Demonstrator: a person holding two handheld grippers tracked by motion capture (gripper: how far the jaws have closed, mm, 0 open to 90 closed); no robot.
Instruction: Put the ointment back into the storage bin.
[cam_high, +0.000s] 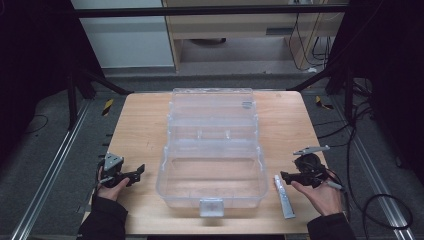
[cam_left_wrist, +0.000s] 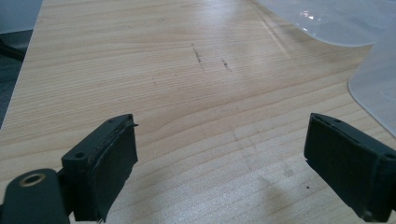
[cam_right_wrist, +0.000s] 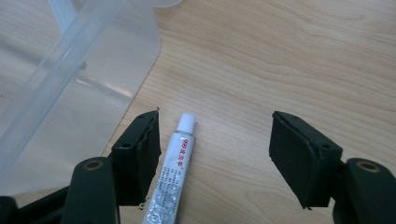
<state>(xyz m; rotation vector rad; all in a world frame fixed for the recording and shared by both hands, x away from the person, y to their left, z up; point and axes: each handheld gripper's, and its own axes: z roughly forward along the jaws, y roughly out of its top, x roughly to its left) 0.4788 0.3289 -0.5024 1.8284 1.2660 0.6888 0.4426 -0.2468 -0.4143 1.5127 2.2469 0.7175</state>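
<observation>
Evenly spread: left gripper (cam_left_wrist: 219, 158) wide open over bare table (cam_left_wrist: 140, 70); right gripper (cam_right_wrist: 215, 154) wide open around tube (cam_right_wrist: 175, 168), just right of clear box (cam_high: 212, 150).

The person's left hand (cam_high: 111, 186) holds the left tool (cam_high: 137, 173) at the near left of the desk, its jaws spread wide and pointing right. The right hand (cam_high: 322, 195) lies palm up at the near right, holding the right tool (cam_high: 284, 175), jaws also wide apart and pointing left. Dark sleeves cover both forearms, which enter from the near edge.
</observation>
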